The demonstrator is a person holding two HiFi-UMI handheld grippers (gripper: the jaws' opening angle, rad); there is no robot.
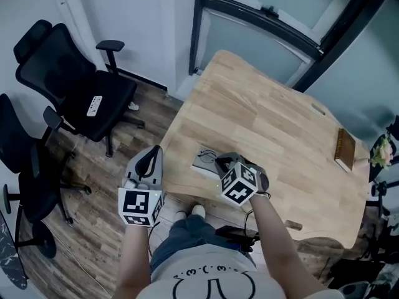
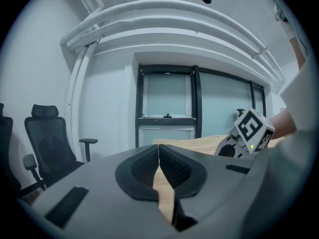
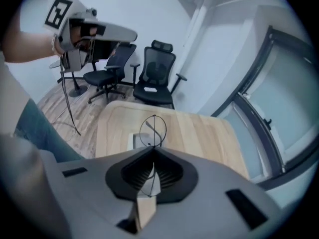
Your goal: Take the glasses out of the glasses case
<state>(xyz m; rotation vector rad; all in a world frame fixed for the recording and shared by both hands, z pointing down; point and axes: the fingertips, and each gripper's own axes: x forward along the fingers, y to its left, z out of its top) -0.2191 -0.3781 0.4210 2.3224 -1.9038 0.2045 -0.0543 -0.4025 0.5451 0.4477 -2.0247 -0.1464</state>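
Observation:
My right gripper [image 3: 152, 147] is shut on thin wire-framed glasses [image 3: 153, 131]; one round lens ring sticks out past the jaw tips, above the wooden table [image 3: 199, 133]. The grey glasses case [image 3: 133, 141] lies on the table just below and left of the lens. In the head view the case [image 1: 202, 162] sits near the table's front edge, with the right gripper [image 1: 223, 164] right beside it, pointing steeply down. My left gripper [image 1: 153, 153] hangs off the table's left front corner. Its jaws [image 2: 159, 147] are shut with nothing between them.
Black office chairs [image 1: 75, 83] stand on the wood floor to the left. A brown book [image 1: 344, 149] lies at the table's far right edge. A dark window frame [image 1: 262, 17] runs behind the table. The person's legs are under the front edge.

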